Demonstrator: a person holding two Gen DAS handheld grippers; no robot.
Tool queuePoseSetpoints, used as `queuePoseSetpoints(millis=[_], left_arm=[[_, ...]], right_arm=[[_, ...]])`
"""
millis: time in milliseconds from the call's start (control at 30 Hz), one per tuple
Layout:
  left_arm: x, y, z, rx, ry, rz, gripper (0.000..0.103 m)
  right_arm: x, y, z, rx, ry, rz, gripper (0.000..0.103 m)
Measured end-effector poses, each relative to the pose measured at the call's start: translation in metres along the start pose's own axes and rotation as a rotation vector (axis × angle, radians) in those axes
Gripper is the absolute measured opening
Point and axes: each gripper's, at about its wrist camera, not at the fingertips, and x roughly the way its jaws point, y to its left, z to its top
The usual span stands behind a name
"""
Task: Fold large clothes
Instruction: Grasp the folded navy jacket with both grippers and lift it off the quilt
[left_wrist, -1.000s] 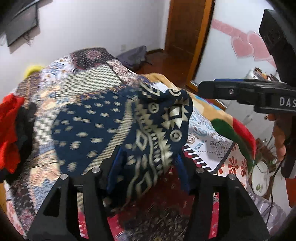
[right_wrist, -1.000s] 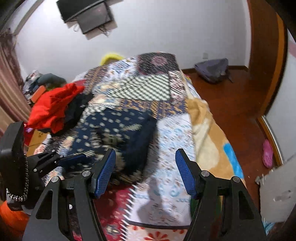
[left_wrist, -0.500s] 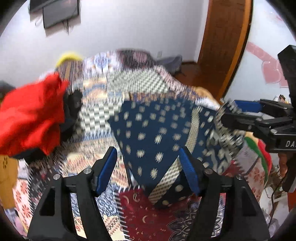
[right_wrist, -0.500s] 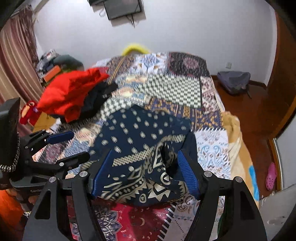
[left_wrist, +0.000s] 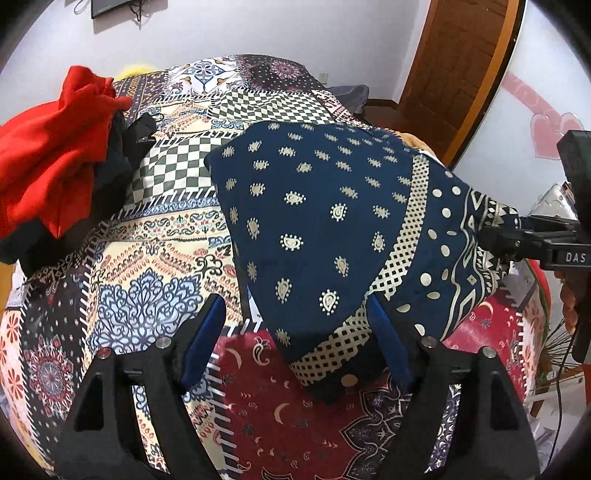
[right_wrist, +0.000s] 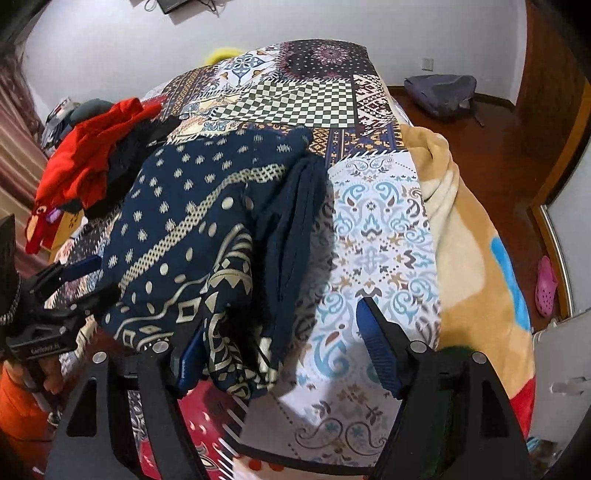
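Now navy cloth (left_wrist: 317, 229) hangs spread over the patchwork bed cover (left_wrist: 147, 236), vs bunched up 1 s ago.
Left gripper (left_wrist: 297, 339): jaws wide apart, cloth's lower tip drooping between them w/o being pinched; earlier it sat bundled there. Right gripper (right_wrist: 282, 354): jaws apart too, cloth draped over its left finger (right_wrist: 190, 360). Fabric thin, soft, cream paisley dots, lattice band, geometric border. Red garment pile (left_wrist: 51, 147) far left of the tools. Cloth's rear edge hidden in folds; whether anything truly clamps it, can't tell.
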Motion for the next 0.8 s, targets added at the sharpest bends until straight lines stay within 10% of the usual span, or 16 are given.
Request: queuePoseSetpoints(millis=[500, 800], left_arm=[[-0.033, 0.016, 0.039, -0.034, -0.065, 0.067, 0.079], [0.013, 0.044, 0.056, -0.16, 0.054, -0.081, 0.079]], right_arm=[[-0.031, 0.026, 0.045, -0.094, -0.076, 0.009, 0.073], [0.034, 0.009, 0.067, 0.01, 0.105, 0.138, 0.073]])
